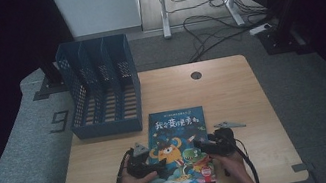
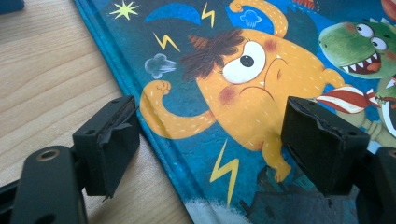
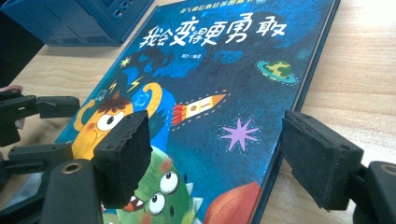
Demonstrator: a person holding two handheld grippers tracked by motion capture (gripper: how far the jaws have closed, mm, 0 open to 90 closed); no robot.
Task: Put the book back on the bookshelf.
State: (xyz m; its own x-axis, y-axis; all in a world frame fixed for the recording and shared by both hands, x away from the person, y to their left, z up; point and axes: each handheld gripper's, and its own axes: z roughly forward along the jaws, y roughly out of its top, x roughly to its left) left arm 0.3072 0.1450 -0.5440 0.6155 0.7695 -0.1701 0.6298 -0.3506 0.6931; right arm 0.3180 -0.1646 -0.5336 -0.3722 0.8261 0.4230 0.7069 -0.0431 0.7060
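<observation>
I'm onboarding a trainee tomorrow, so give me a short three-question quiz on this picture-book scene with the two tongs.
1. True or false: the picture book lies flat on the wooden table, cover up.
2. Multiple choice: the left tongs have their jaws A) clamped on the book's edge, B) apart, straddling the book's left edge, C) inside the file rack.
3. Short answer: what stands beyond the book's far left corner?

Key
1. True.
2. B; one jaw is over the bare table, the other over the cover. The right tongs are likewise open, straddling the right edge.
3. The blue slotted file rack, with no books in its slots.
</observation>
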